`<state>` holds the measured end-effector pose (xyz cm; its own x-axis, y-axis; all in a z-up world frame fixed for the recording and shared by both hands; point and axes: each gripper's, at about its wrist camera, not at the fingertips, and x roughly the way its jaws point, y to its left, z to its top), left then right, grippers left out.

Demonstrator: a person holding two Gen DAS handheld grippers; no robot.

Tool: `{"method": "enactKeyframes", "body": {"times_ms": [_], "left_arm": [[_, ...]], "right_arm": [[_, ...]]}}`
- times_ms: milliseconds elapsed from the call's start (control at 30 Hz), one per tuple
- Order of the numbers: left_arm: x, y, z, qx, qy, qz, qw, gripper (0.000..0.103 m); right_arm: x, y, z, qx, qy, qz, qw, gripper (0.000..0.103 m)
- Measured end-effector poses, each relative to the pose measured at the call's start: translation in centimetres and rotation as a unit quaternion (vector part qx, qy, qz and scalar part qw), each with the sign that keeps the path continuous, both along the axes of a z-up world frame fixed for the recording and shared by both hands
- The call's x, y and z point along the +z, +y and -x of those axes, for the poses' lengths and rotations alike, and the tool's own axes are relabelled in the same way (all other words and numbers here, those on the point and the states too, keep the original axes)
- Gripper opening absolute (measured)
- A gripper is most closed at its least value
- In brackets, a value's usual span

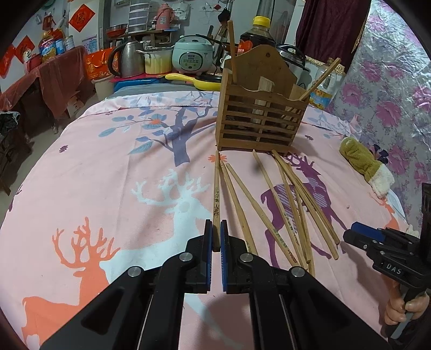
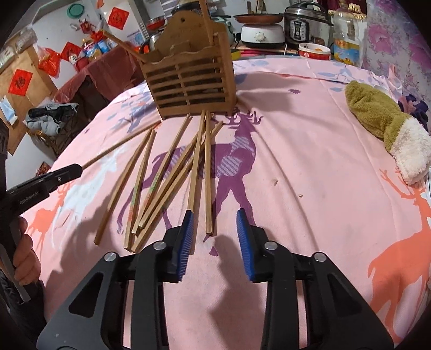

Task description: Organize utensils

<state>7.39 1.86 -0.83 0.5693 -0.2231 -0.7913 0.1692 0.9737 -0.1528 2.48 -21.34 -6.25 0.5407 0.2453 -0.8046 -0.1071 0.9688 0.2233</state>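
Several wooden chopsticks (image 1: pixel 285 204) lie fanned on the pink deer-print cloth (image 1: pixel 107 175) in front of a slatted wooden holder (image 1: pixel 258 113), which has two chopsticks standing in it. My left gripper (image 1: pixel 216 231) is shut on the near end of the leftmost chopstick (image 1: pixel 216 193); that chopstick shows in the right wrist view (image 2: pixel 121 145), with the left gripper (image 2: pixel 72 171) at its end. My right gripper (image 2: pixel 215 218) is open and empty, just above the near ends of the chopsticks (image 2: pixel 172 177), with one chopstick end (image 2: pixel 208 188) between its fingers. The holder (image 2: pixel 188 80) stands behind them.
A green and white plush mitt (image 2: pixel 385 126) lies at the right of the cloth. Behind the holder stand a rice cooker (image 1: pixel 192 58), a kettle (image 1: pixel 129 59), a yellow pan (image 1: pixel 194 80), an oil bottle (image 2: pixel 347 40) and a pressure cooker (image 2: pixel 304 24). A floral wall (image 1: pixel 390 94) is at right.
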Motion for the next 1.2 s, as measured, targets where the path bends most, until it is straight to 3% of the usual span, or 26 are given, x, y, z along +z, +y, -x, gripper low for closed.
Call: {"method": "enactKeyframes", "body": {"times_ms": [300,600,1200], "left_arm": [[0.0,0.0,0.0,0.000,0.000,-0.001,1.0000,0.006],[-0.5,-0.3,-0.1,-0.002,0.001,-0.011,0.9999,0.006],[1.2,1.4,0.4,0.015,-0.026,0.021,0.9993,0.006]], "right_arm": [[-1.0,0.8,-0.4,0.008,0.011,0.030,0.999,0.029],[-1.4,2.5,-0.3,0.021,-0.005,0.090,0.996,0.006],[3.3,-0.7,1.3,-0.024,-0.104,0.026,0.994,0.006]]}}
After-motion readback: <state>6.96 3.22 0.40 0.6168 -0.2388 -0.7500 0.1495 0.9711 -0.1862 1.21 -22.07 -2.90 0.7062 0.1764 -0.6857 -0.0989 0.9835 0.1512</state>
